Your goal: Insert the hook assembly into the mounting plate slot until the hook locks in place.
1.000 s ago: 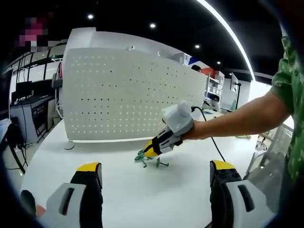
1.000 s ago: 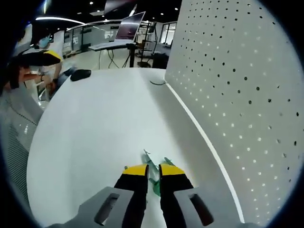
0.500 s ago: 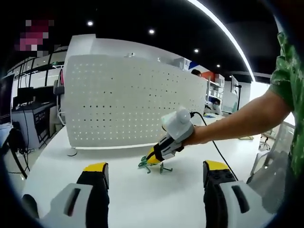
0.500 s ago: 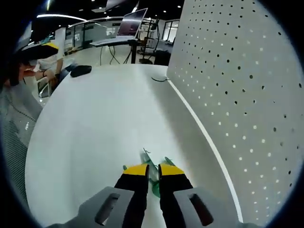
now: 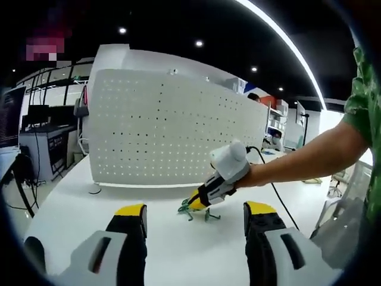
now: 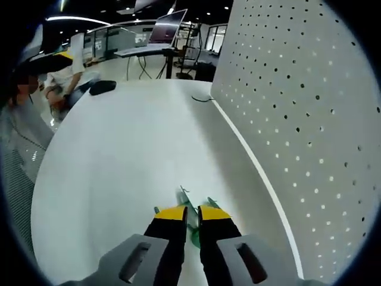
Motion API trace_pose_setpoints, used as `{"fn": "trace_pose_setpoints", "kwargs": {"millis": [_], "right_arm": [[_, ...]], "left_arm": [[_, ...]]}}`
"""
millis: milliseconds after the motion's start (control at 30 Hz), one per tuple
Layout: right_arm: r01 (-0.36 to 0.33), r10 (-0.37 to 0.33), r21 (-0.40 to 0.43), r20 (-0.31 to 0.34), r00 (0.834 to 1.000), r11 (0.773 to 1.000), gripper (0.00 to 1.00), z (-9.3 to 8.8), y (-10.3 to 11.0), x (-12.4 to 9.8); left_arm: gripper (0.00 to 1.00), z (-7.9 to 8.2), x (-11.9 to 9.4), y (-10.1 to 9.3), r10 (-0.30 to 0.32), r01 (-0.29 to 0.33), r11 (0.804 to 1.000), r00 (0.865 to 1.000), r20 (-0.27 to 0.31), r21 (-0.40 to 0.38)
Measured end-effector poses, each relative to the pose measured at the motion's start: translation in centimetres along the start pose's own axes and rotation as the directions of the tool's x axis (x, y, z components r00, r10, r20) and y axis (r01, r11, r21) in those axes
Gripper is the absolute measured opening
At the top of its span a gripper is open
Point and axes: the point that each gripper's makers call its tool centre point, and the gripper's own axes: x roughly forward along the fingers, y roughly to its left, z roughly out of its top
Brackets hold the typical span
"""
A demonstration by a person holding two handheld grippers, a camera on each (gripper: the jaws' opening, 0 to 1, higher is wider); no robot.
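Your left gripper (image 5: 193,217) hovers above the white table (image 5: 71,208), jaws spread wide with nothing between them. Ahead stands the white pegboard (image 5: 172,134), upright on the tabletop. To the right, your right gripper (image 5: 195,204) is clenched on the green hook assembly (image 5: 186,207), which sits at table level just in front of the pegboard, well apart from your left jaws

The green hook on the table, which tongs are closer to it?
Right. The right tongs are closed around the green hook. The left tongs are open, back from it, with bare table between.
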Motion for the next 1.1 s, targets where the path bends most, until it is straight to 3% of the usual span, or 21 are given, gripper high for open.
{"fn": "trace_pose_setpoints", "kwargs": {"millis": [167,1100], "right_arm": [[-0.003,0.003,-0.006,-0.007,1.0,1.0,0.05,-0.08,0.17,0.05],[0.0,0.0,-0.013,-0.018,1.0,1.0,0.0,-0.32,0.49,0.09]], "left_arm": [[0.7,-0.64,0.24,-0.7,-0.024,0.025,1.0,0.999,-0.03,0.015],[0.69,-0.97,0.17,-1.0,-0.033,0.033,0.999,0.998,-0.049,0.01]]}}
